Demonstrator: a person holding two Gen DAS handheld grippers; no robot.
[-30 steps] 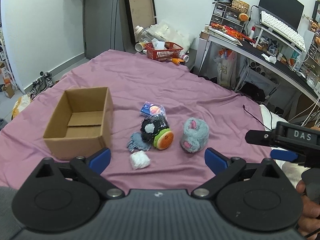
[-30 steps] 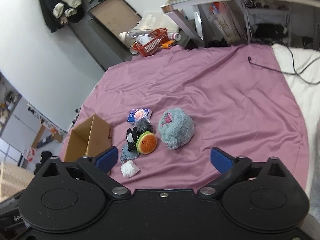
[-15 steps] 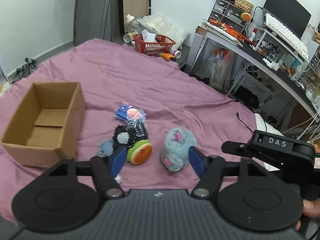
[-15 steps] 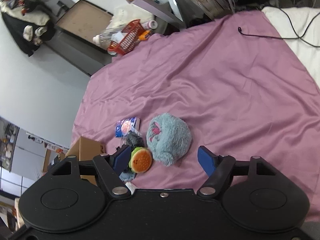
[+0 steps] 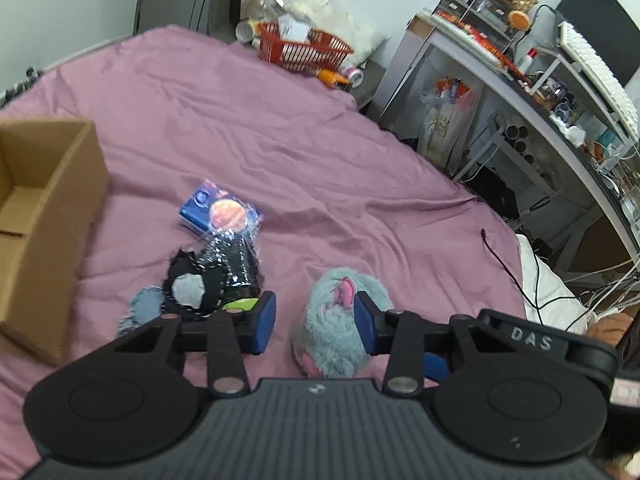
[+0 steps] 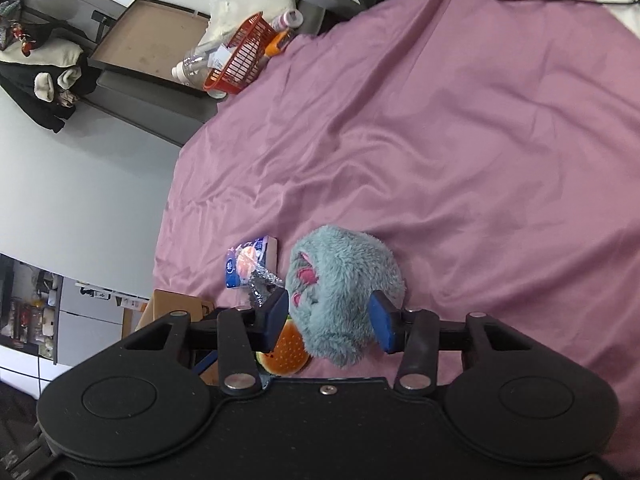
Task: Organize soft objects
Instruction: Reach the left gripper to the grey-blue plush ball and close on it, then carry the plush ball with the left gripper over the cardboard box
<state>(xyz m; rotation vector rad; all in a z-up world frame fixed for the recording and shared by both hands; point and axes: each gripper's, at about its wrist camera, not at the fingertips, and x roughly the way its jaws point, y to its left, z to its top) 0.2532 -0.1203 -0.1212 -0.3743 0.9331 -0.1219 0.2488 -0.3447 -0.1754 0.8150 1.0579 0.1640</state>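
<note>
The fluffy grey-blue plush (image 6: 344, 292) lies on the purple bedsheet (image 6: 460, 140), just right of the burger toy (image 6: 286, 354). Right gripper (image 6: 332, 320) jaws gape around it, left gripper (image 5: 316, 320) likewise. Light, squashy: pinch its middle

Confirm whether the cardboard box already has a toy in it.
No. In the left wrist view, the visible part of the cardboard box shows only bare cardboard, while the grey plush toy lies on the bedsheet.

"DAS" in white letters on black arm of right tongs (image 5: 536, 338). Blue packet (image 5: 200, 204) logo unreadable.
</note>
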